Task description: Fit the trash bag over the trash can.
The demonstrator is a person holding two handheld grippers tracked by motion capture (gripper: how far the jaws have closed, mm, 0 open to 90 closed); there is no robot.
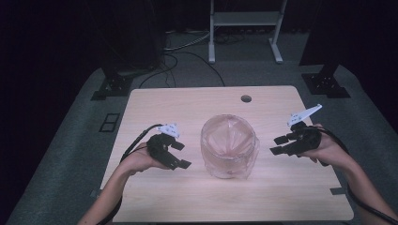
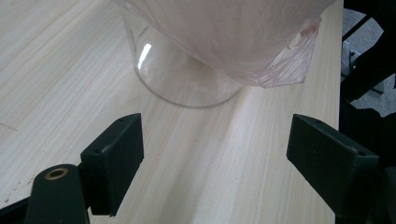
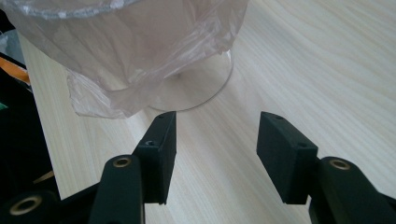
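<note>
The jar (image 1: 228,147) with a bag (image 1: 244,161) in it sits mid-bench (image 1: 155,101). My left fingers (image 1: 180,154) wait at its nine o'clock, my right fingers (image 1: 278,145) at three, both spread apart, holding nothing.

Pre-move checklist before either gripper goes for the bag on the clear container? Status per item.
1. Left gripper open, nothing between its fingers: ok.
2. Right gripper open, nothing held: ok.
3. Both grippers apart from the clear container, one on each side: ok.
4. Plastic bag lines the container with its edge folded over the rim: ok; a loose flap hangs down to the table on the near side.
5. Container standing upright on the table, base flat: ok.
6. Anything inside the bag: cannot tell, the film is creased and glary.
</note>
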